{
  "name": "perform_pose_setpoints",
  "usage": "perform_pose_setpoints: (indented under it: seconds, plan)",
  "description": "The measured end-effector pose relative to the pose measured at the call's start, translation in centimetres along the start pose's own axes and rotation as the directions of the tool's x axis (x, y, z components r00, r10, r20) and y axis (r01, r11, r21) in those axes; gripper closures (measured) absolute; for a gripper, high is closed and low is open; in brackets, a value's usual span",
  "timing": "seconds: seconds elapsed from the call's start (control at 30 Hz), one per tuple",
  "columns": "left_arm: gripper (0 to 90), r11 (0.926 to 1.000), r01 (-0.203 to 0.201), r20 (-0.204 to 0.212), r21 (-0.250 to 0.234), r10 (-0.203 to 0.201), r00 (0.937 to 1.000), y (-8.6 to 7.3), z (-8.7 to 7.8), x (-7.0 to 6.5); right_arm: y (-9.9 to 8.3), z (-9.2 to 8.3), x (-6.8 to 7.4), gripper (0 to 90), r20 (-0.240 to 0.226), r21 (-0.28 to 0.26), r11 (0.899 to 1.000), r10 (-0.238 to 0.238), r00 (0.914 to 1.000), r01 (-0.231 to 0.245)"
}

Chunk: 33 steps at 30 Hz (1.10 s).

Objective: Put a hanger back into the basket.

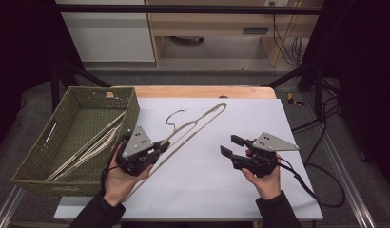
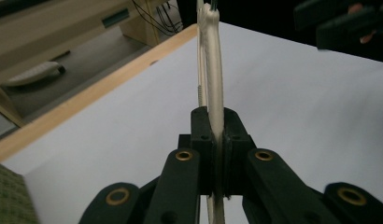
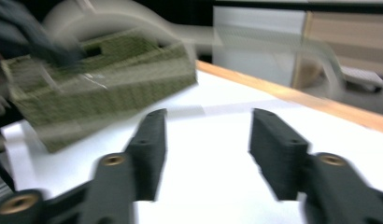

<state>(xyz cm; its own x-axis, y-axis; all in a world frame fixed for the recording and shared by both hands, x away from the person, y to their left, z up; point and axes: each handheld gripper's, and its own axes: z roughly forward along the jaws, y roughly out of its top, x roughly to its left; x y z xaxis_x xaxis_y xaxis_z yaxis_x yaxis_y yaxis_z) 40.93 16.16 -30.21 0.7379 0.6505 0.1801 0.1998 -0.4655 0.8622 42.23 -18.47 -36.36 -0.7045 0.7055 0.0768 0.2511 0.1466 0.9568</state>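
High view: left gripper (image 1: 160, 145) is clamped on a cream hanger (image 1: 190, 126), which slants from near the left hand up to the table's far middle, wire hook (image 1: 174, 116) curling off its far side. It sits just right of the green basket (image 1: 132, 107), w/ more hangers (image 1: 91, 147) lying inside. Right gripper (image 1: 232, 146) is well apart to the right over the white sheet (image 1: 207, 180), jaws spread, nothing between them.

Left gripper view adds the grip itself: pads pinch the hanger bar (image 2: 214, 84) edge-on, bar running straight away from the cam; wood table edge (image 2: 87, 100) at left.

Right gripper view: blurred; jaws apart over bare sheet, basket (image 3: 110, 88) at upper left & the hanger's pale curve (image 3: 133, 18) smeared above it.
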Motion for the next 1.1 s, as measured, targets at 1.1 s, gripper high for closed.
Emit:
perform_pose_setpoints:
  seconds: [1.1]
  plan:
    - [85.9,0.9990,0.019,-0.336,0.040,-0.005,0.9418,-5.6,-10.9,15.9,-5.0,-1.9,-4.4,7.3,0.177,0.134,0.989,0.038,0.9835,-0.062]
